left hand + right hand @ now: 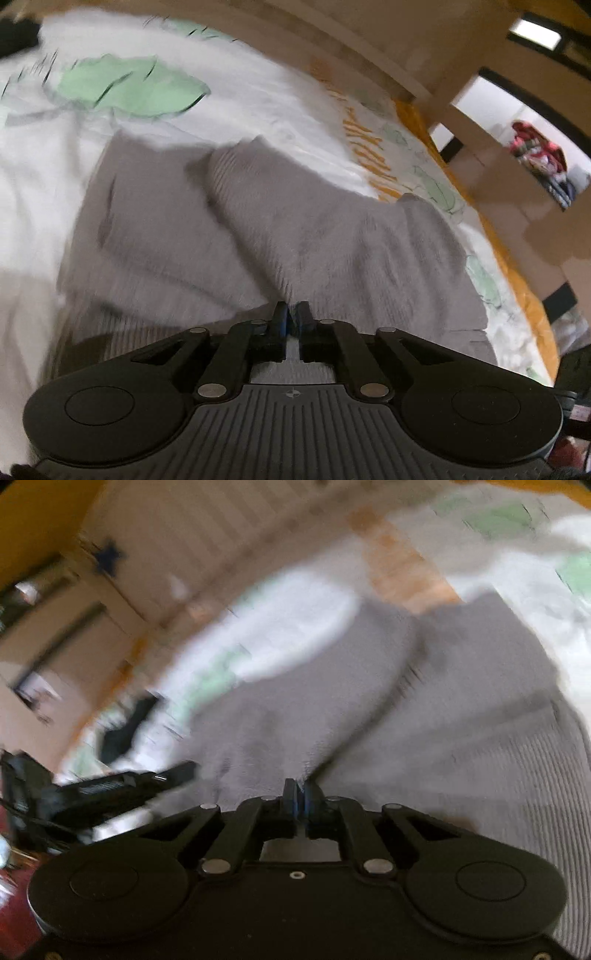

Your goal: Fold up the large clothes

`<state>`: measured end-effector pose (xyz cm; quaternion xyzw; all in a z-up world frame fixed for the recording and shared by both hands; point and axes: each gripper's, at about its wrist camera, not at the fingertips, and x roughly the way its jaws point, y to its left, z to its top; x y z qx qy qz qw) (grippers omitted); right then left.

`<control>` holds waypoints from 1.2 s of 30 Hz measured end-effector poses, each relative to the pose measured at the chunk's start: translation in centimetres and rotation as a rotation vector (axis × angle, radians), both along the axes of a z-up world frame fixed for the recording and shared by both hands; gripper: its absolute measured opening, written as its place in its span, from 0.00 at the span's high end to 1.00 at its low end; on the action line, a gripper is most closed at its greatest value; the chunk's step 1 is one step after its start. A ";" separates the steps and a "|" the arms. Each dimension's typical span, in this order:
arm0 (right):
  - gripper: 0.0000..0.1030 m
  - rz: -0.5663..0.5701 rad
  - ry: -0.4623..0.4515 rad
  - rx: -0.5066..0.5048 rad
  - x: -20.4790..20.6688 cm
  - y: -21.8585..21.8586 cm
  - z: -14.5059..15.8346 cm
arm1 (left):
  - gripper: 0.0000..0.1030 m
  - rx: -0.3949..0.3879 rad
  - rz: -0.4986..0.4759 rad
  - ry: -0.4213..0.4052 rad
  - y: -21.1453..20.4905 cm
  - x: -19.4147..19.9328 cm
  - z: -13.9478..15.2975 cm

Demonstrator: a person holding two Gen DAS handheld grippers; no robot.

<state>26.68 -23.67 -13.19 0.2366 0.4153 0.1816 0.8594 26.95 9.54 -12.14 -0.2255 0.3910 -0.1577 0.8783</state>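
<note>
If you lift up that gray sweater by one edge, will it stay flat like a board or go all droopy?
Probably droopy. The gray sweater already lies in soft folds and bumps on the bedsheet, so it likely sags between the left gripper and right gripper. Its ribbed knit looks thick, so it may feel a bit heavy. It probably won't slip easily.

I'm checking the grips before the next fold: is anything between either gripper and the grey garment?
Nothing visible. The left gripper and right gripper each sit with jaws nearly closed right at the grey garment, apparently pinching it.
</note>
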 end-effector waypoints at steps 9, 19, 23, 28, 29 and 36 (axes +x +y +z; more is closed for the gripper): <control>0.55 -0.015 -0.155 -0.028 -2.0 -1.5 3.3 | 0.57 0.037 -0.015 -0.191 -1.8 -3.3 4.9; 0.54 -0.024 -0.267 -0.128 -0.4 -2.2 5.4 | 0.50 0.064 -0.068 -0.114 -6.6 -0.7 0.6; 0.48 0.005 -0.292 -0.141 1.6 -1.8 5.8 | 0.50 0.111 -0.081 -0.155 -6.9 -1.5 0.5; 0.48 0.032 -0.299 -0.153 5.4 -0.8 5.4 | 0.48 0.124 -0.079 -0.167 -7.4 -1.4 0.7; 0.48 0.017 -0.281 -0.163 6.3 -0.8 5.0 | 0.47 0.131 -0.080 -0.174 -7.5 -1.5 0.7; 0.59 -0.026 -0.174 -0.256 8.5 -2.7 1.1 | 0.34 0.140 -0.128 -0.193 -8.1 -2.3 1.5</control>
